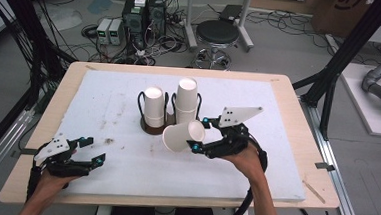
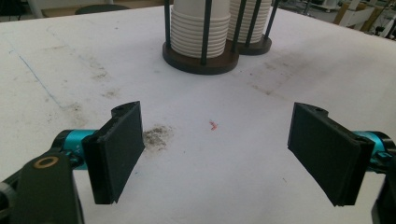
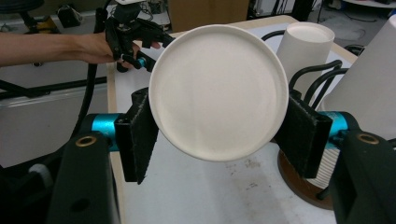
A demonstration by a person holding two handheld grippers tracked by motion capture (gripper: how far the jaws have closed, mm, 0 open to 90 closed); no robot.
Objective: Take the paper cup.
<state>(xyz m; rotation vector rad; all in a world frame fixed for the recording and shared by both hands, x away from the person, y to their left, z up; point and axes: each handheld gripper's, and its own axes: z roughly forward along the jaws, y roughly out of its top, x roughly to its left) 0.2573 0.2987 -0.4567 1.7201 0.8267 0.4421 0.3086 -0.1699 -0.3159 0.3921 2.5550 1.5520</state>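
My right gripper is shut on a white paper cup and holds it on its side just above the board, its mouth pointing left. In the right gripper view the cup's round base faces the camera between the two black pads. Just behind it stand two stacks of white cups in dark wire holders, a shorter left stack and a taller right stack. My left gripper rests low at the board's front left, open and holding nothing, well apart from the stacks.
A white foam board with smudges covers the wooden table. The holders stand on round brown bases. Beyond the table's far edge are a black stool, electronics boxes and loose cables on the floor.
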